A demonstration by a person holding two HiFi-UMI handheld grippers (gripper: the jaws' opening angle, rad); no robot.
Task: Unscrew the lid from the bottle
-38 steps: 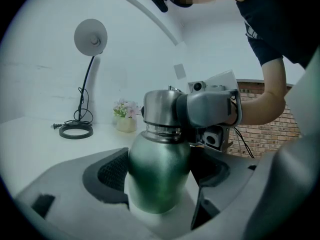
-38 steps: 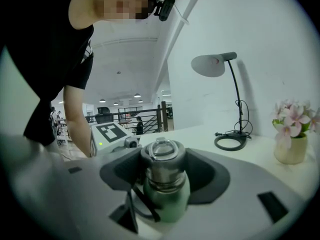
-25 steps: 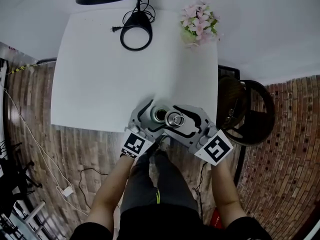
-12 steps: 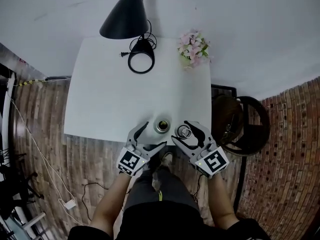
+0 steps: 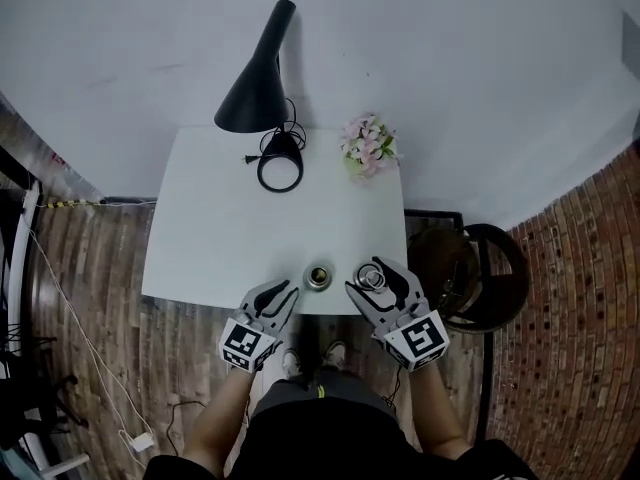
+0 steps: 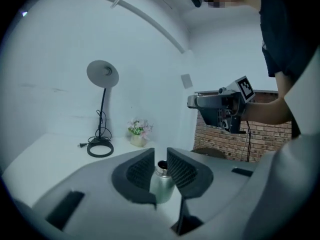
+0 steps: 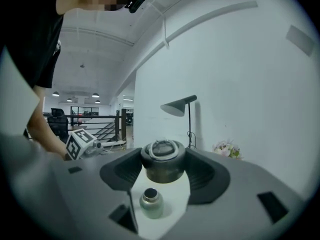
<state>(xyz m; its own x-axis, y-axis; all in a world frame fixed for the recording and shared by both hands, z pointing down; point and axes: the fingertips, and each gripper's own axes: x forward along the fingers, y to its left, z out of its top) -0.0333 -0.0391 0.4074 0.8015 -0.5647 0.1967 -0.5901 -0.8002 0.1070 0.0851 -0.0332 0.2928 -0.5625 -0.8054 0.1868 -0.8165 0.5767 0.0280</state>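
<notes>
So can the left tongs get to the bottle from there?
Probably yes. The bottle stands near the table edge, just ahead of the left tongs, nothing in the way. Their jaws are closing on nothing, so they must open wider first.

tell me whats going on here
A person works two hand-held grippers. The right hand-held gripper holds the lid, already off the bottle, which stands open at the table's near edge. The left hand-held gripper is clear of the bottle, its jaws closing on nothing.
</notes>
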